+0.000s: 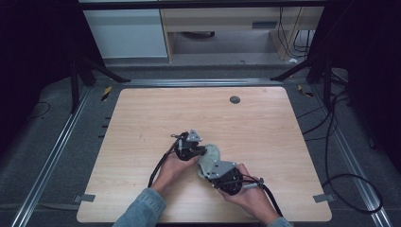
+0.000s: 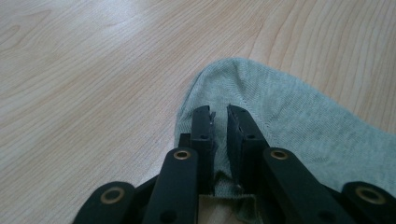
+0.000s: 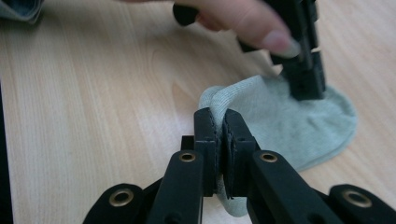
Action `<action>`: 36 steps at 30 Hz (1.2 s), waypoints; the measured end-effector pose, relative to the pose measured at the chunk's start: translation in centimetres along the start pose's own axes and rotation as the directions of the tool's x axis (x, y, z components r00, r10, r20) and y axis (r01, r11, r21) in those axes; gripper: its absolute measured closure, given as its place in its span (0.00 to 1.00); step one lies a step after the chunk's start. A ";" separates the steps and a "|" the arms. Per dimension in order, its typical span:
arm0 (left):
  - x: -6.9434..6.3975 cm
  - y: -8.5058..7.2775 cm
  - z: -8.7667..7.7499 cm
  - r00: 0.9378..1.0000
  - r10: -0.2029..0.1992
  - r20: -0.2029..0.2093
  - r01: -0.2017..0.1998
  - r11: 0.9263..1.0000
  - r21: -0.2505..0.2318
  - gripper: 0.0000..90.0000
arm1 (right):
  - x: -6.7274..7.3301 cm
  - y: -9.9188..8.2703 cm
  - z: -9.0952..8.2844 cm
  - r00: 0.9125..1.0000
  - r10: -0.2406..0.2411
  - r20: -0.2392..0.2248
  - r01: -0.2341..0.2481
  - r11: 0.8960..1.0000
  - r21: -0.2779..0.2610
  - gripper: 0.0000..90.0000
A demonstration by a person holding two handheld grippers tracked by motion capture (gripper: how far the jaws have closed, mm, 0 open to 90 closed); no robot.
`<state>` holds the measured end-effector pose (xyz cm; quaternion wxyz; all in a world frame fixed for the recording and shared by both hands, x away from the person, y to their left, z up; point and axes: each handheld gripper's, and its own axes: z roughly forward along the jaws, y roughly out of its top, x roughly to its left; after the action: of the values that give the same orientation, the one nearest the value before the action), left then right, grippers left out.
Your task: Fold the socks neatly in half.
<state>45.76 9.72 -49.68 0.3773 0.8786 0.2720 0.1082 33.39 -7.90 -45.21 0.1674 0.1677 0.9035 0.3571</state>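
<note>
Here, both pairs of tongs pinching one pale green sock (image 1: 211,156) near the table's (image 1: 142,118) middle: left gripper (image 2: 220,116) clamping its toe end, right gripper (image 3: 219,122) nipping a raised fold at the other end. Sock stretching lengthwise between them, nothing nearby blocking.

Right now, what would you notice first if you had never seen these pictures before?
A small pale green knitted sock lies near the middle of the light wooden table, pinched from both ends. The left gripper and the right gripper each have black jaws shut on its fabric, and the right one lifts its edge.
</note>
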 end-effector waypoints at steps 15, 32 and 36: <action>0.0 -0.1 0.0 1.000 0.007 0.003 -0.007 1.000 -0.006 0.90 | -2.4 2.3 -1.3 0.999 -0.036 0.035 0.035 0.999 0.010 0.96; 0.1 -0.2 0.0 1.000 0.011 0.011 -0.011 1.000 -0.018 0.89 | -4.8 3.2 -0.3 0.999 -0.029 0.024 0.028 0.999 0.038 0.96; 0.5 -0.1 -0.5 1.000 0.010 -0.001 -0.010 1.000 -0.012 0.88 | -4.5 3.1 0.0 0.999 -0.030 0.012 0.030 0.998 0.047 0.96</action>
<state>45.93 10.32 -49.44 0.3819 0.8777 0.2670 0.1119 37.99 -7.71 -42.20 0.1745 0.1602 0.9129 0.3323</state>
